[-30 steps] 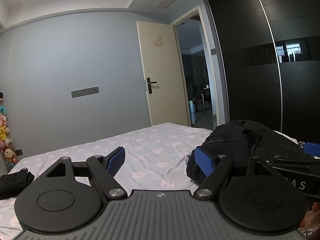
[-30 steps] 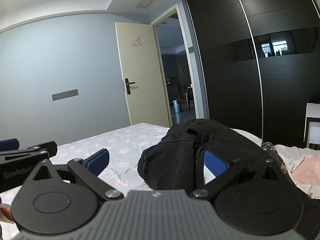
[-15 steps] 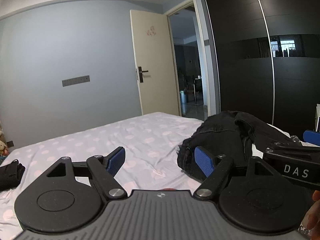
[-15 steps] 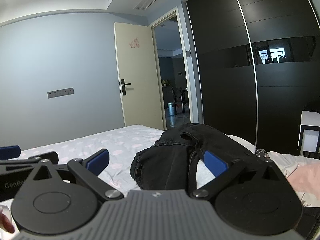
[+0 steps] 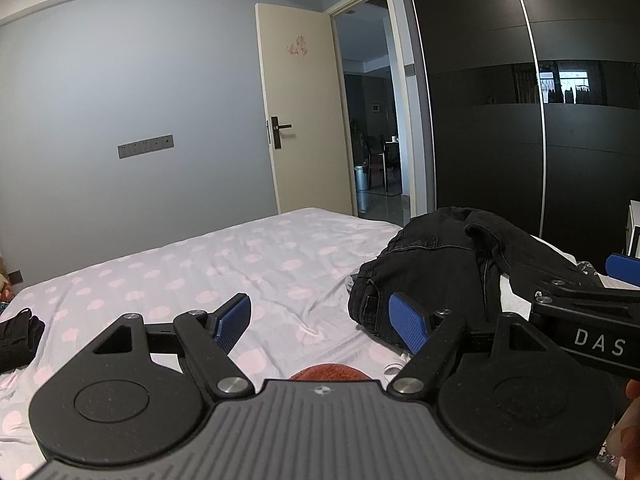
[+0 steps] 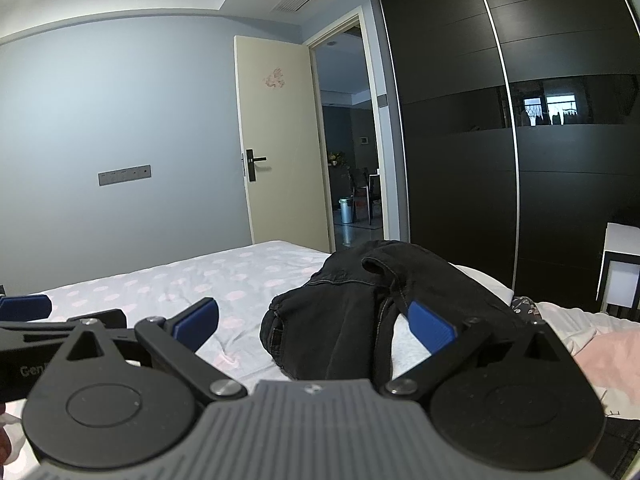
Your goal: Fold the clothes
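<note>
A crumpled pair of black jeans (image 5: pixel 440 268) (image 6: pixel 348 304) lies in a heap on the right side of the bed. My left gripper (image 5: pixel 320 320) hovers open above the sheet, its right pad just in front of the heap's near edge, nothing between its pads. My right gripper (image 6: pixel 312 320) is open too, and the jeans show between its blue pads without either pad pressing on them. A rust-red cloth (image 5: pixel 330 372) peeks out just under the left gripper's body. Each gripper shows at the edge of the other's view.
The bed (image 5: pixel 240 264) has a pale sheet with pink dots. A small folded black garment (image 5: pixel 20 336) lies at its left edge. Pink and white clothes (image 6: pixel 600 352) lie right of the jeans. A black wardrobe (image 6: pixel 520 160) and an open door (image 6: pixel 280 140) stand behind.
The left gripper's view swung to the right and dipped a little, so the jeans sit nearer the middle and the red cloth came into sight. The right gripper hardly moved.
</note>
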